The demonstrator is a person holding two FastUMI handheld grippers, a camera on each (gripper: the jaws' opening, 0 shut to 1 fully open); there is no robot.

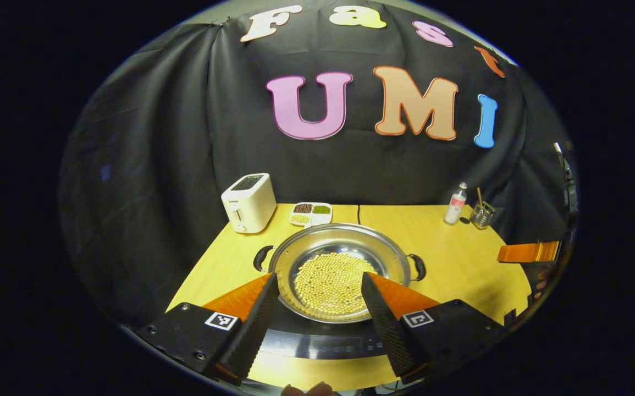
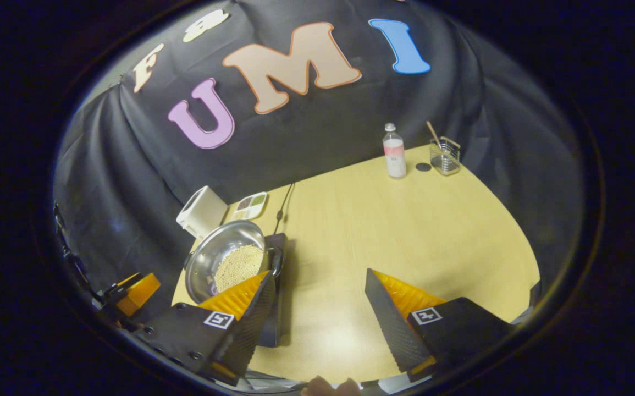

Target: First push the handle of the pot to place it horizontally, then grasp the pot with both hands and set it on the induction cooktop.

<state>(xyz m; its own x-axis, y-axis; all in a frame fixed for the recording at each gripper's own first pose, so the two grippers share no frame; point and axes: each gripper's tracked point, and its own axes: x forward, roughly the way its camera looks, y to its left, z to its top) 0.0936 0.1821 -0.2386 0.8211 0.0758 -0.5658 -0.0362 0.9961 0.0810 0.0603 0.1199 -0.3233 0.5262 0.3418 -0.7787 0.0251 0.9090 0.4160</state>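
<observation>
Sitting on the induction cooktop [image 1: 317, 335] with handles pointing sideways, the pot [image 1: 339, 269] lies straight ahead of the empty, spread-apart left tongs [image 1: 317, 313], while the right tongs [image 2: 317, 308], likewise apart, hover over bare tabletop [image 2: 405, 231].

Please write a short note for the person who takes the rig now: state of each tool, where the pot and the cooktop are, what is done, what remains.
Left tool: open, holding nothing, just in front of the pot.
Right tool: open, holding nothing, above bare table to the right of the pot.
Pot: sits on the black induction cooktop, full of yellow beans. Its handles point out to left and right.
Done: the pot appears to be placed on the cooktop, both tools off it.
Left: probably nothing; only check that the pot sits centred.
</observation>
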